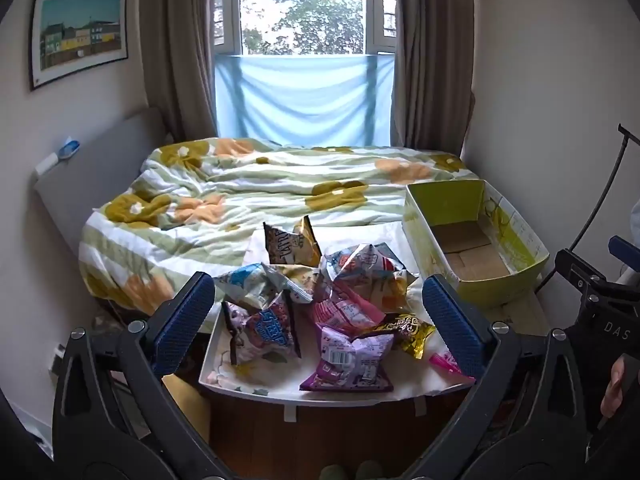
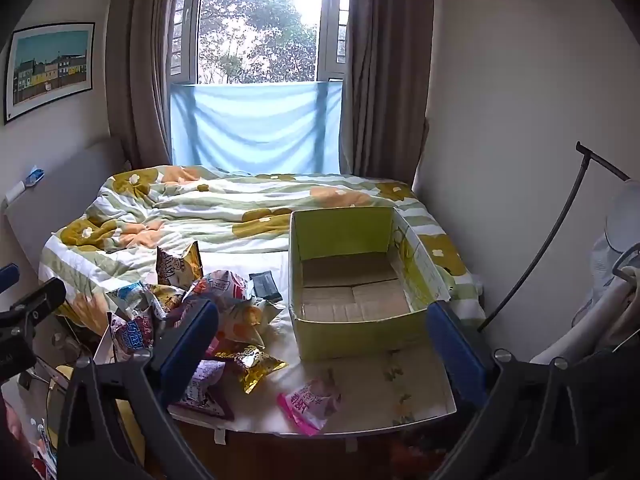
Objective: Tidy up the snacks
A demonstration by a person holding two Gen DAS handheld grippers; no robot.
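Snack packets, a loose heap of crinkled foil and plastic pouches, lie piled on a white floral-patterned worktop at the foot of a bed with a green-and-orange flowered quilt. Beside the heap, to its right, stands an open yellow-green cardboard box with nothing visible in it, so none of the sorting looks done yet. A pink sachet lies apart from the pile, near the worktop's front edge, and a crumpled gold foil packet rests just beside the heap. Both the left tongs and the right tongs hover with blue pads spread wide, holding nothing. These pouches should be very light, soft and puffed with air, with slick film that may slide under the pads and contents likely to crush. A sensible hold would be on a flat sealed seam or pinched corner rather than across the swollen middle. The purple packet with a barcode at the front of the pile looks easiest to reach; those underneath are tangled and may drag neighbours along.
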